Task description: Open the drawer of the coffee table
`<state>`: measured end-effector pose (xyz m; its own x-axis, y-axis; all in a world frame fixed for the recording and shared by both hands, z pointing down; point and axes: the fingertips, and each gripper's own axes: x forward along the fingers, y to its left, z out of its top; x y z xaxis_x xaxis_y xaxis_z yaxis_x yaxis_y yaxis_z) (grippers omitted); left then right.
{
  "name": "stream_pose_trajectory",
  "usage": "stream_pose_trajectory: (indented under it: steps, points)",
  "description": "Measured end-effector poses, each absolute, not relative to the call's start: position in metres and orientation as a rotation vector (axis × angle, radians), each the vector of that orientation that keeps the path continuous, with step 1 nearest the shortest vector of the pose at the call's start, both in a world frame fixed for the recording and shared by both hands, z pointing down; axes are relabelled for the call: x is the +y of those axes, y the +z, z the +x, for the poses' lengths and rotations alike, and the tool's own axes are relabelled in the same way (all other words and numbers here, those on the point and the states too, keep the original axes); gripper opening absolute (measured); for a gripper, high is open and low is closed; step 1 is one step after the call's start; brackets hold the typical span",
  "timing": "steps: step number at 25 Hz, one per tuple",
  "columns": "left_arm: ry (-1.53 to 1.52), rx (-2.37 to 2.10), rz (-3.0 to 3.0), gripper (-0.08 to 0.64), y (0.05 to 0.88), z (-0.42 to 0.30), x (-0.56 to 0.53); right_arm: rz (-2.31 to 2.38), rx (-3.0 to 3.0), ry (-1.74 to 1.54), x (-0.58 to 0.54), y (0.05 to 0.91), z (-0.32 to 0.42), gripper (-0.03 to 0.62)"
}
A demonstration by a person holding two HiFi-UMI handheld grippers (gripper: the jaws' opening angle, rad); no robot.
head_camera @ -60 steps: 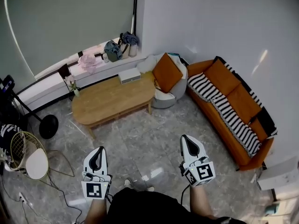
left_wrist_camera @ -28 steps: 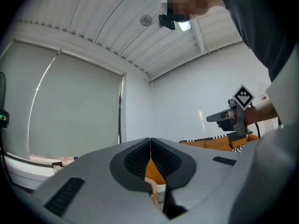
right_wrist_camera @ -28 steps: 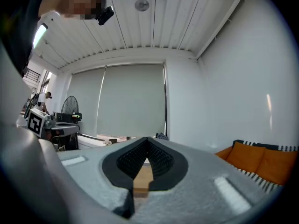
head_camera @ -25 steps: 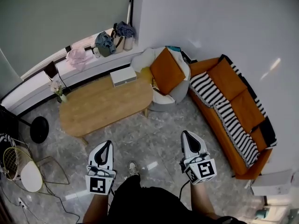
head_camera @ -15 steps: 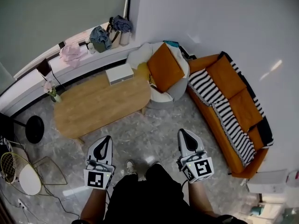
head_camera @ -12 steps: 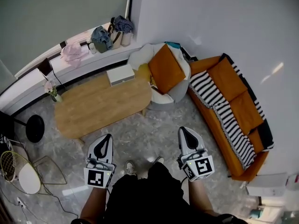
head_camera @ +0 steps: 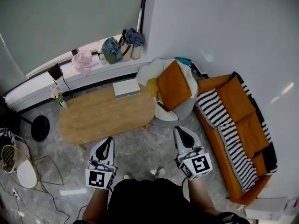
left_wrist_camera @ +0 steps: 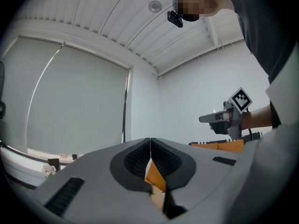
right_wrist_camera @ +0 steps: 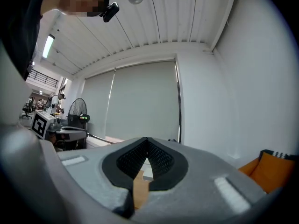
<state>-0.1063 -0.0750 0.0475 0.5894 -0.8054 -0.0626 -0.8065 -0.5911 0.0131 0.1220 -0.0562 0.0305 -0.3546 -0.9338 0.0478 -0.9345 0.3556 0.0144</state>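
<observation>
Left gripper (head_camera: 108, 140): low in the head view, a bit left of the middle. Its two jaws are pressed together at the tips. It holds nothing.
Right gripper (head_camera: 180, 130): low in the head view, a bit right of the middle. Its jaws are together too, with nothing in them.
Coffee table (head_camera: 107, 113): wooden and long with round ends, in the middle of the head view, just above the two grippers in the picture. Neither gripper touches it.
Drawer: only the table's top shows from above, so I cannot tell where the drawer is.
On the table: a white box (head_camera: 126, 88) at the upper right end and a little flower vase (head_camera: 59, 97) at the left end.
Right of the table: a white round seat (head_camera: 184, 106) with an orange cushion (head_camera: 174, 85), then an orange sofa (head_camera: 247, 129) with a striped blanket (head_camera: 224, 125).
</observation>
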Motion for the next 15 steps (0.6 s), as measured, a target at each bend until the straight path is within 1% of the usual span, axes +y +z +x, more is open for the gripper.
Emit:
stream_pose_trajectory:
  steps: [3,7,11,15]
  points:
    - [0.104,1.449,-2.746,0.008,0.043,-0.083,-0.085,1.731,-2.564,0.024,-0.071,0.031,0.153,0.000]
    - [0.120,1.527,-2.706,0.008,0.040,-0.070,-0.092,1.649,-2.578,0.018,-0.086,0.035,0.171,0.000]
    - [0.128,1.569,-2.683,0.008,0.040,-0.060,-0.094,1.585,-2.614,-0.033,-0.102,0.026,0.177,0.000]
    - [0.120,1.594,-2.681,0.008,0.045,-0.064,-0.097,1.541,-2.632,-0.014,-0.112,0.034,0.169,0.000]
